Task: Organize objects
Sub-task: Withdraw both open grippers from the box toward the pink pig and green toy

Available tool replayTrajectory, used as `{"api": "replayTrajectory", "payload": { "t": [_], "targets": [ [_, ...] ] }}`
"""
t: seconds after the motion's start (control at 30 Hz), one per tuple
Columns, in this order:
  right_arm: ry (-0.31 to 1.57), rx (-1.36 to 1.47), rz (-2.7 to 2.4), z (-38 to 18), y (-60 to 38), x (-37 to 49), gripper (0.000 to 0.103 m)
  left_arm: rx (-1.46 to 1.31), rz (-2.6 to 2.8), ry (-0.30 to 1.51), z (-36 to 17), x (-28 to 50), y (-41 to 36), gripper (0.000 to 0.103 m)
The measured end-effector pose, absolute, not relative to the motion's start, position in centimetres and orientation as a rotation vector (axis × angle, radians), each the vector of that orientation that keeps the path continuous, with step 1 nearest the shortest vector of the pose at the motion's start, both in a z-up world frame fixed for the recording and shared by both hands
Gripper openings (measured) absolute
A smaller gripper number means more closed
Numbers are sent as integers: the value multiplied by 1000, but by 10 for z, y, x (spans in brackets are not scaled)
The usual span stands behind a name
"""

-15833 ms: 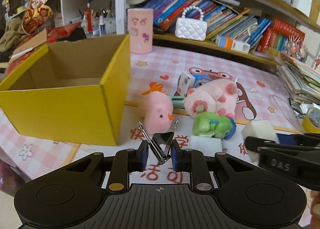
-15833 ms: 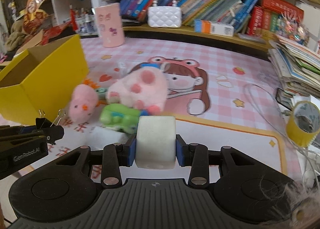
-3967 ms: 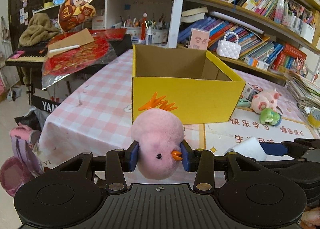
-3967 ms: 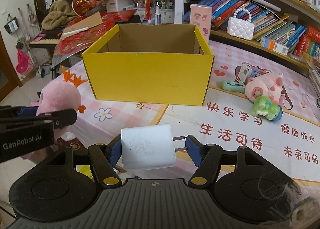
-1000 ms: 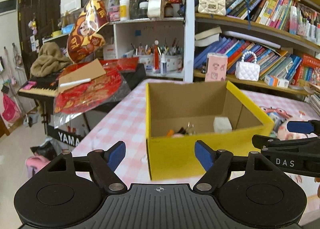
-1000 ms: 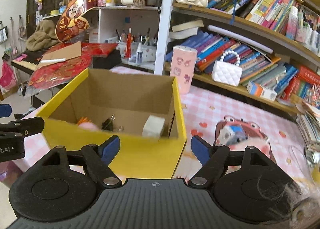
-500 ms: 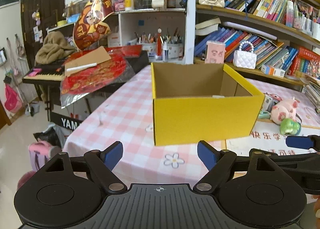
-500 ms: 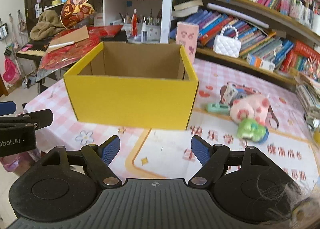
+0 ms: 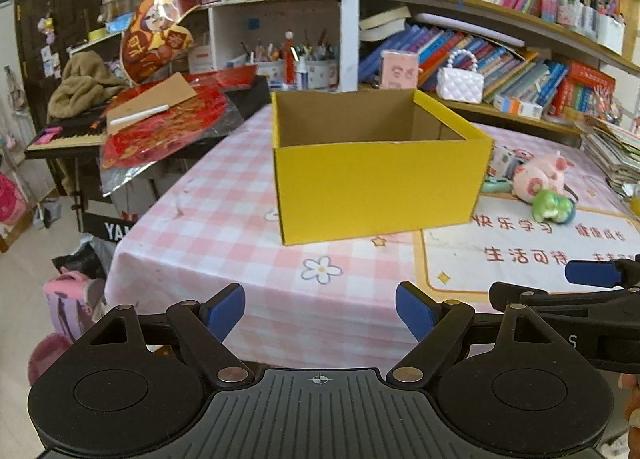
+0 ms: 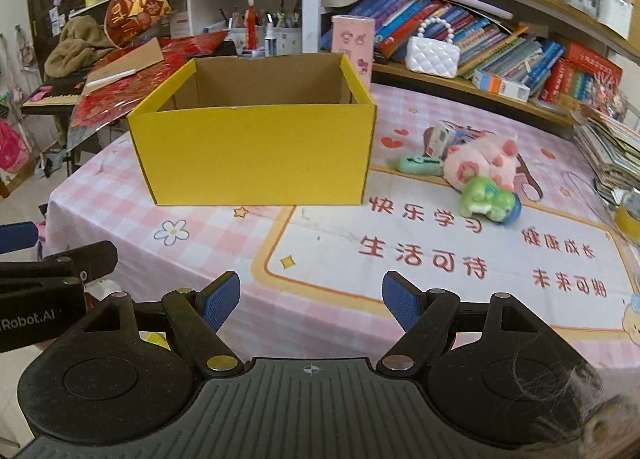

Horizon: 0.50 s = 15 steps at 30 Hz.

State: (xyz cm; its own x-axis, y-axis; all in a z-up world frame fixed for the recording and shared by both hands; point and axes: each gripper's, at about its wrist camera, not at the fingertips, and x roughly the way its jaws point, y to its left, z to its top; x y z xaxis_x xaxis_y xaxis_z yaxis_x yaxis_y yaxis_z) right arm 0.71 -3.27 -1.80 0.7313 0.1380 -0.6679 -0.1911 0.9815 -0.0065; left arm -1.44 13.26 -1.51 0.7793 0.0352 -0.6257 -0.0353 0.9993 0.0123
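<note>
Left tool [image 9: 320,309]: its two blue pads stand wide apart with nothing between them; it hangs over the near edge of the tabletop, facing the box.
Right tool [image 10: 311,297]: spread wide and empty, above the near part of the printed mat; in the left view its tip [image 9: 592,273] shows at the right edge.
Box [image 10: 256,149]: yellow cardboard, top open, brown inside, standing on the pink checked part of the tabletop; from this low angle its floor is hidden, so what lies in it cannot be told.
Tabletop [image 10: 200,219]: covered by a pink and white checked cloth with a flower print, and a white mat with red characters [image 10: 424,255] on the right half.
Pink plush pig [image 10: 480,163]: lying on the tabletop to the right of the box, well apart from both tools.
Green toy [image 10: 490,201]: just in front of the pig, touching or nearly touching it, on the edge of the mat.
Mint green small item [image 10: 420,163]: lying flat between the box and the pig, beside the pig.
Small printed carton [image 10: 442,139]: behind the pig, tilted.
Tape roll [image 10: 628,215]: yellow, at the far right edge of the tabletop.
Shelves [image 10: 480,39]: behind the tabletop, packed with books; a white quilted purse [image 10: 432,51] and a pink cup [image 10: 354,45] stand on the lower ledge.
</note>
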Motion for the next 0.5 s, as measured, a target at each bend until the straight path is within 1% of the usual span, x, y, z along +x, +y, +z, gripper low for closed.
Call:
{"api": "replayTrajectory", "payload": {
  "t": [0.5],
  "targets": [
    [740,-47,37,-17,-67,-9,77,18,-104,676,-18,-8,101,85]
  ]
}}
